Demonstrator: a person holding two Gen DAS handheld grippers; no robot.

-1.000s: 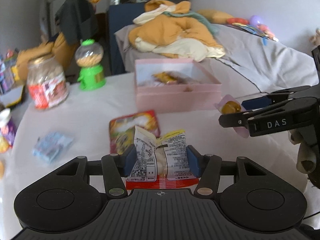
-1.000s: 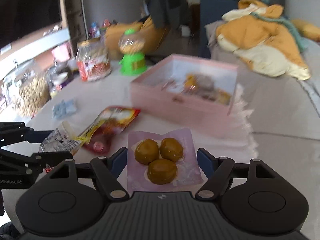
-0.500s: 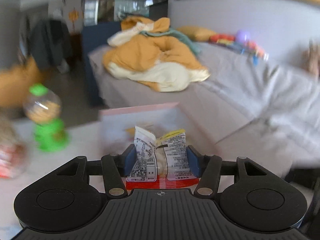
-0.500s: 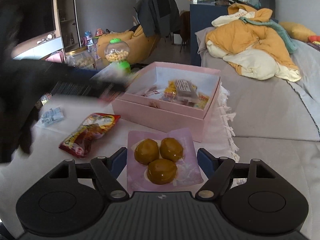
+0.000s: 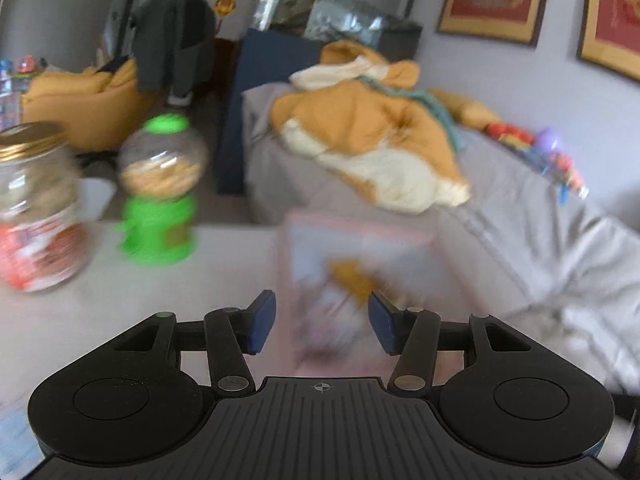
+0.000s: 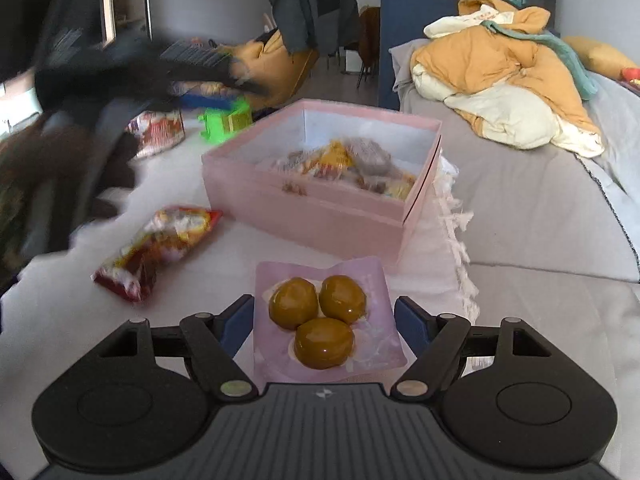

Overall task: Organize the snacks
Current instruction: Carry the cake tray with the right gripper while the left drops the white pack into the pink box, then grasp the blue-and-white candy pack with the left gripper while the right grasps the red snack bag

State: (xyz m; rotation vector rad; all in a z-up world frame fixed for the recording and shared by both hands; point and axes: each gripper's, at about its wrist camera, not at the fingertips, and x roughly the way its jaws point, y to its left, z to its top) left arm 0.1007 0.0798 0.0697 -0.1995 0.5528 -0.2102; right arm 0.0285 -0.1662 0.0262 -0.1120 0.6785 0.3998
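Pink cardboard box (image 5: 360,240), badly blurred, fills the left wrist view beyond the left gripper (image 5: 322,322), whose blue pads stand apart with nothing between them. A green gumball dispenser (image 5: 158,196) and a gold-lidded jar (image 5: 34,208) stand toward the tabletop's far left edge; their labels are unreadable.

From the right wrist, the right gripper (image 6: 324,326) is spread around a lilac packet of three brown sweets (image 6: 324,320), its pads apparently just clear of the packet's edges. The box sits at the tabletop's right edge with wrapped snacks inside; a red-and-yellow snack bag (image 6: 154,250) lies near its front left corner. No print is legible.
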